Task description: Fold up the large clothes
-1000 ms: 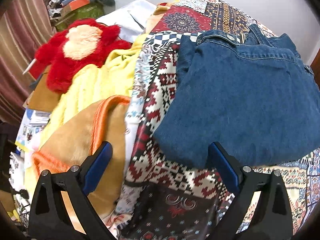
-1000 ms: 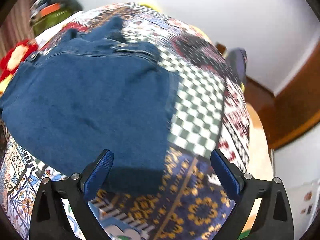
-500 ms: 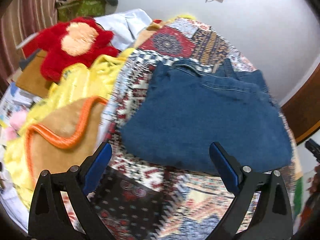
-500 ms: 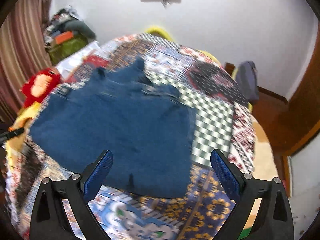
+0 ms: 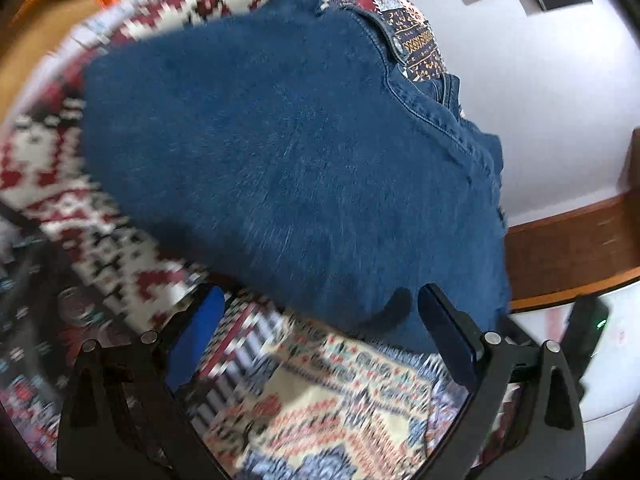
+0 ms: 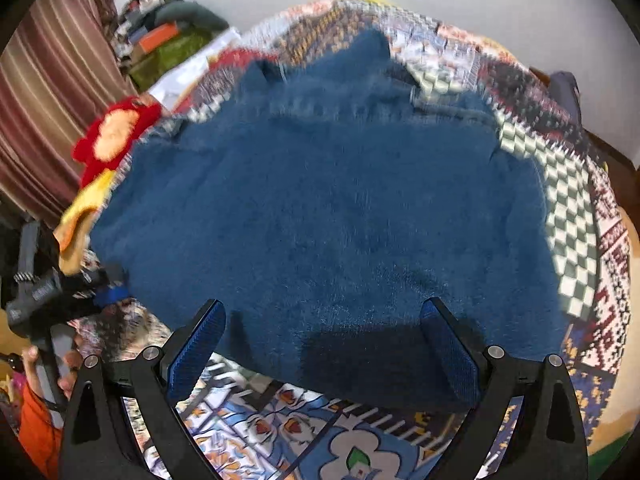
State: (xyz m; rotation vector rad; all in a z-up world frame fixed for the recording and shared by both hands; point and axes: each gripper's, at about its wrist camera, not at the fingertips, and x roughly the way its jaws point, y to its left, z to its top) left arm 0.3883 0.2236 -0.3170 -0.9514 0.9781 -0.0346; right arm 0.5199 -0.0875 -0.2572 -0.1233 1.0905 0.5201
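Observation:
Folded blue jeans [image 5: 288, 152] lie flat on the patterned patchwork bedspread [image 5: 340, 408], waistband at the far side. They also fill the middle of the right wrist view [image 6: 332, 216]. My left gripper [image 5: 320, 344] is open and empty, just short of the jeans' near edge, tilted. My right gripper [image 6: 324, 344] is open and empty over the near edge of the jeans. The left gripper also shows at the left of the right wrist view [image 6: 80, 284], by the jeans' left edge.
A red plush toy [image 6: 116, 136] and yellow and orange cloth [image 6: 80, 216] lie left of the jeans. Boxes and clutter [image 6: 164, 48] stand by the striped curtain [image 6: 48, 92]. A wooden board [image 5: 572, 248] runs along the white wall.
Both grippers have moved back in close to the jeans after pulling away. The left view has swung right and tilted. Both stay open and empty.

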